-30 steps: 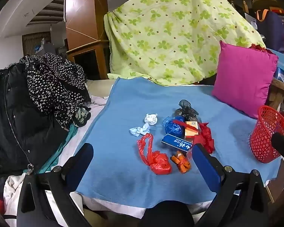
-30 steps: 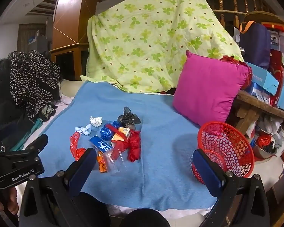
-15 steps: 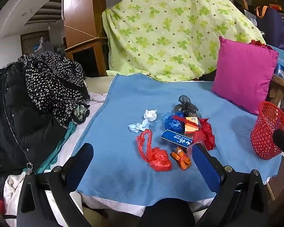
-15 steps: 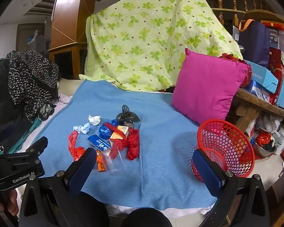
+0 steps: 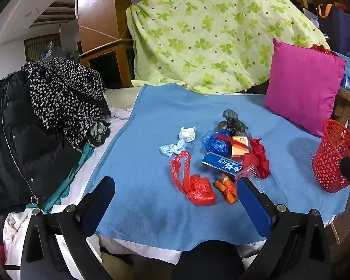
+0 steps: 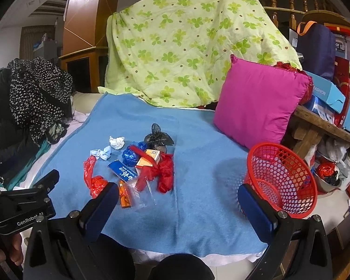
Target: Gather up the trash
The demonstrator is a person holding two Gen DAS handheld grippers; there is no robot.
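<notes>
Several pieces of trash lie in a heap on the blue blanket (image 5: 151,121): a red plastic bag (image 5: 196,186), white crumpled paper (image 5: 187,133), a pale blue wad (image 5: 171,148), a blue bag (image 5: 217,143), a blue box (image 5: 221,166), an orange box (image 5: 239,147), a black bag (image 5: 232,122), an orange wrapper (image 5: 226,187). A red mesh basket (image 6: 282,177) stands at the blanket's right edge. My left gripper (image 5: 175,205) is open and empty, short of the heap. My right gripper (image 6: 177,207) is open and empty, between heap and basket. The heap also shows in the right wrist view (image 6: 137,163).
A magenta pillow (image 6: 256,107) leans at the back right. A green clover quilt (image 6: 186,46) hangs behind. Dark clothes (image 5: 35,121) pile up on the left. Boxes and bags crowd a wooden shelf (image 6: 326,121) on the right.
Both views have shifted slightly; the heap sits a little lower and closer in the frames. Nothing on the blanket has moved. Both grippers stay open.
</notes>
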